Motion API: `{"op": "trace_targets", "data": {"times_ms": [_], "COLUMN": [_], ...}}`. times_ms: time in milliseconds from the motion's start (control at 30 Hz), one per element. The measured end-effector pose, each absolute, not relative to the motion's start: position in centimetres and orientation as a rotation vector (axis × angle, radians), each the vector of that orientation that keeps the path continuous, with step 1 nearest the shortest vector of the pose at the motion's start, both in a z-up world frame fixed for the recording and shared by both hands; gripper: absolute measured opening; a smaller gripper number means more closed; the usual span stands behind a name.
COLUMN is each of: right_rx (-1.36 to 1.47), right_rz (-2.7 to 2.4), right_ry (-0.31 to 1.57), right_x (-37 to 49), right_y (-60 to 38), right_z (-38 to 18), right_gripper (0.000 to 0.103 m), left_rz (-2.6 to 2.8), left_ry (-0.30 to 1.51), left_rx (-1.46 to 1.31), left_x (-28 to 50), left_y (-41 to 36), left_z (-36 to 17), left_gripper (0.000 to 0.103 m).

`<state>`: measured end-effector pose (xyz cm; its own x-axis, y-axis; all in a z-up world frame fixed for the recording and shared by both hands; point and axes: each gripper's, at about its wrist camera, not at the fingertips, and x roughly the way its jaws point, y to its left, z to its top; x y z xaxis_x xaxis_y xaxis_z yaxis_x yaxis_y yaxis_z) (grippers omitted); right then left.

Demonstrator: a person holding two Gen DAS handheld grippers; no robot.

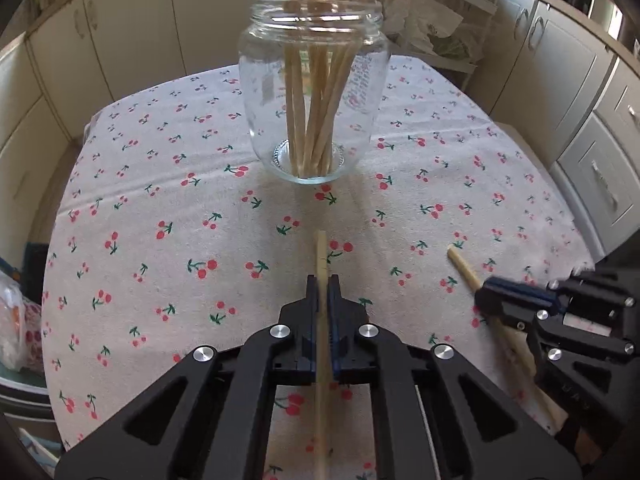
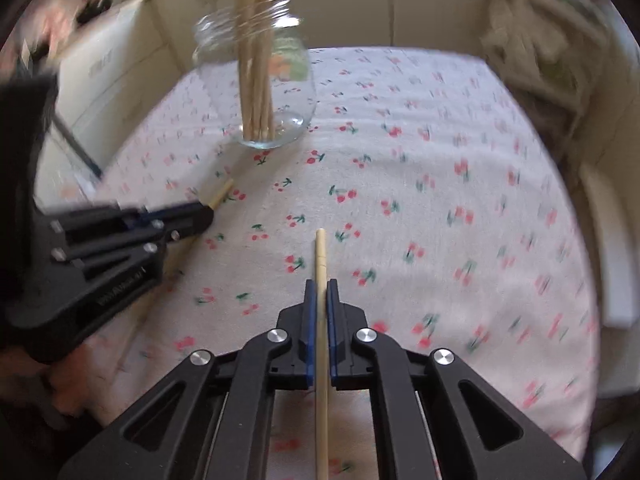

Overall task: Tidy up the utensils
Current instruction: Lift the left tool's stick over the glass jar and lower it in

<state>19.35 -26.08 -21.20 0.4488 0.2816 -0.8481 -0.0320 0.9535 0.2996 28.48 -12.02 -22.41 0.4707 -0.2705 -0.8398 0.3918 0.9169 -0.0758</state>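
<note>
I see a table under a pale tablecloth [image 1: 168, 184] printed with small red cherries on green stems. On it stands a clear glass jar [image 1: 314, 92], upright, wide-mouthed with a threaded neck, holding a bundle of pale wooden chopsticks [image 1: 316, 120] that fan out above its rim. Faint printing shows through the jar's glass, reddish lines on one side, but I cannot read it.

My left gripper [image 1: 323, 280] is clamped on a single chopstick [image 1: 320, 252], plain light wood, its blunt tip poking out past the fingers towards the jar. My right gripper [image 2: 321, 285] pinches a second chopstick [image 2: 320, 252] the same way, well short of the jar. Embossed lettering runs along the left gripper's black body in the right wrist view, too blurred for me to make out.
</note>
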Motion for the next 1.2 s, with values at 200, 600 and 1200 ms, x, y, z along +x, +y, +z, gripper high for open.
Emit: {"op": "trace_targets", "data": {"times_ms": [200,600,1200], "right_rx": [0.59,0.613,0.622], "right_rz": [0.198,0.114,0.084], "right_ry": [0.944,0.822,0.828], "right_x": [17.1,19.3,19.2], "right_y": [-28.7,-28.9,-28.9], "right_z": [-20.9,-20.3,-22.1], "right_gripper": [0.006,0.006,0.006], "left_rz": [-0.407,-0.378,-0.314], "left_ry": [0.873,0.467,0.234], "left_rx": [0.035,-0.148,-0.392], "left_x": [26.9,27.1,34.7], "left_y": [-9.7,-6.3,-5.6], "left_z": [-18.8,-8.6,-2.8], "left_gripper": [0.005,0.005,0.005]}}
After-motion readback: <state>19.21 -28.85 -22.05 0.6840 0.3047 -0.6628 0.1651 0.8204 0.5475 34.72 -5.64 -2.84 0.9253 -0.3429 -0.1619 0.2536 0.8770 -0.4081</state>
